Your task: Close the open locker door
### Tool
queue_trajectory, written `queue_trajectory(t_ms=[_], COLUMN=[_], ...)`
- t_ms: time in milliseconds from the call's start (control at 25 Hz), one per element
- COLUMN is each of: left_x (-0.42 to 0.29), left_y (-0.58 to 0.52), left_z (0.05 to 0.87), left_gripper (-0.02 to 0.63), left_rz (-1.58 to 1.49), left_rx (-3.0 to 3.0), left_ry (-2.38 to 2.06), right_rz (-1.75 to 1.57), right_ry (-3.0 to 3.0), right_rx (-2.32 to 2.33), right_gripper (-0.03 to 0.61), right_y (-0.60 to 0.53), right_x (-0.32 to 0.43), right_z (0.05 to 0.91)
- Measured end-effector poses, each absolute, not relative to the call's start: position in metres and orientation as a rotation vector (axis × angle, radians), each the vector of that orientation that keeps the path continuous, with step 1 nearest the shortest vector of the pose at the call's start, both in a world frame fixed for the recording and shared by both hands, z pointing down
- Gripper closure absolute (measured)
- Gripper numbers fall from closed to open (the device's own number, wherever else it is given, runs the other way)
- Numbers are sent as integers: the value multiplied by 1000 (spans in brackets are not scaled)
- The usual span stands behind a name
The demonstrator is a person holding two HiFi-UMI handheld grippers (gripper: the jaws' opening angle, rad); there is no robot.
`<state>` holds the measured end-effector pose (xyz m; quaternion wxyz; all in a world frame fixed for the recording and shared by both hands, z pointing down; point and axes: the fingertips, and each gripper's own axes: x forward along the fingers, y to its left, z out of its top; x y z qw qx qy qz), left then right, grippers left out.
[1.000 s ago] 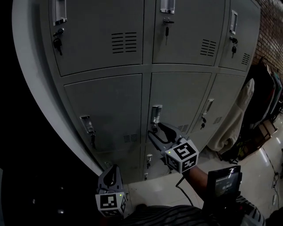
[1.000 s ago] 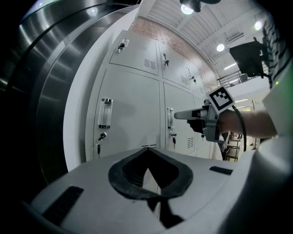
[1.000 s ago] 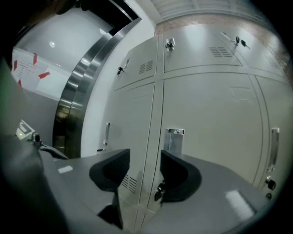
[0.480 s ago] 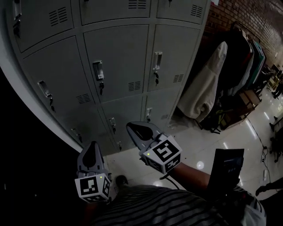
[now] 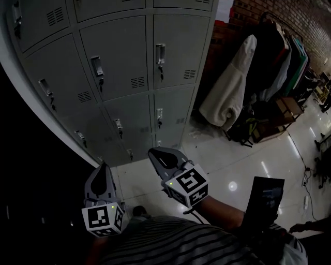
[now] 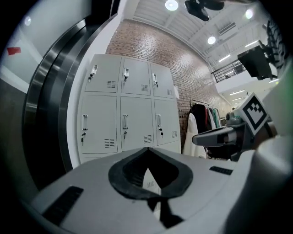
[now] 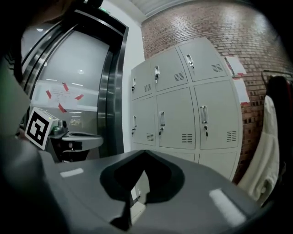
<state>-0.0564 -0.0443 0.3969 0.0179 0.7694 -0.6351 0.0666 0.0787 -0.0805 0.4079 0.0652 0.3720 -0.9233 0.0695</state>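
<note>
On my feed the biggest thing is the grey metal locker bank (image 5: 124, 67), three columns wide, filling the upper left of the head view. Its locker doors (image 5: 173, 52) all sit flush with the frame, as far as I can see from all three cameras. The glossy pale floor (image 5: 227, 165) runs from the foot of the bank out to the right, with ceiling lights reflected in it. A brick wall (image 5: 258, 6) stands behind the bank's right end, and a clothes rack (image 5: 282, 57) hung with dark garments stands against it. A cream coat (image 5: 227, 98) hangs on the rack's near end, just beside the bank's right edge. At the bottom of the head view is the person's striped shirt (image 5: 176, 243). The right tool (image 5: 152, 152) is held over the floor, well apart from the bank, with its jaws closed tip to tip on nothing. The left tool (image 5: 102, 166) sits lower and to its left, jaws likewise together and empty. Smallest are the door handles (image 5: 160, 53), each with a key (image 5: 161, 73) hanging beneath it.
</note>
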Motion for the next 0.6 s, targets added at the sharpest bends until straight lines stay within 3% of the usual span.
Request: queue_trajectory(t_ms=[600], left_x=[-65], left_y=[-9], left_z=[407], left_gripper=[611], left_rz=[206], left_rx=[2458], left_ry=[-1851], right_rz=[255], right_ry=[-2763], right_rx=[1295], right_gripper=[578], right_y=[-48], right_x=[71], right_z=[388])
